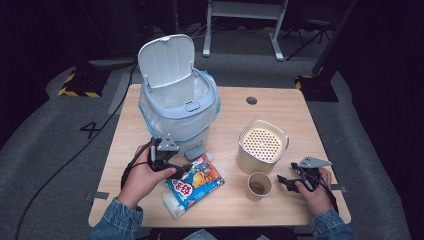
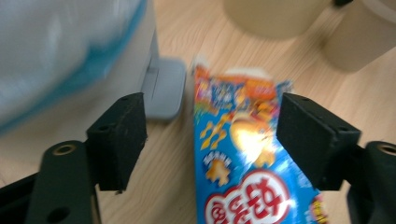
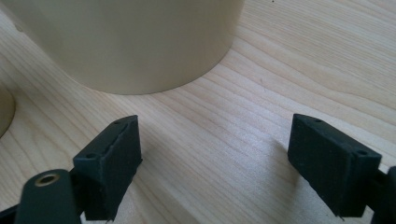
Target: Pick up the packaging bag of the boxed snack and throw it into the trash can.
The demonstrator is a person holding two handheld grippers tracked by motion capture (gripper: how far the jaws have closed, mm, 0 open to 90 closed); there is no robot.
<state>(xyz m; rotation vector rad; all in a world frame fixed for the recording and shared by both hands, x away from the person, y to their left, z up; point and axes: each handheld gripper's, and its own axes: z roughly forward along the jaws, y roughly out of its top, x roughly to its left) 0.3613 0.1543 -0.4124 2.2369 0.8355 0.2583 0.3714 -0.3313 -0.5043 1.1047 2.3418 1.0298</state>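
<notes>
The wooden surface (image 1: 280, 107) takes up the middle of the high view, pale and squarish. On its upper left stands the white pedal bin (image 1: 176, 107), lid tipped up and a clear liner with a blue edge folded over its rim; its grey foot pedal (image 2: 163, 88) shows in the upper left of the left gripper view. Right of centre sits a cream canister (image 1: 263, 146) with a perforated top, and just below it a small paper cup (image 1: 259, 186) with a brown residue inside. The snack packet (image 1: 196, 183) lies flat in the lower middle of the high view, just below the pedal: a bright blue pouch with orange and yellow cartoon art, a red-and-white logo at its lower end and a crimped pale seal at each end. The left tongs (image 2: 212, 135) stand released, jaws wide apart astride the packet's upper half, pads off it. The right tongs (image 3: 215, 163) rest at the lower right, also released, with bare wood between them, near the canister and cup.
</notes>
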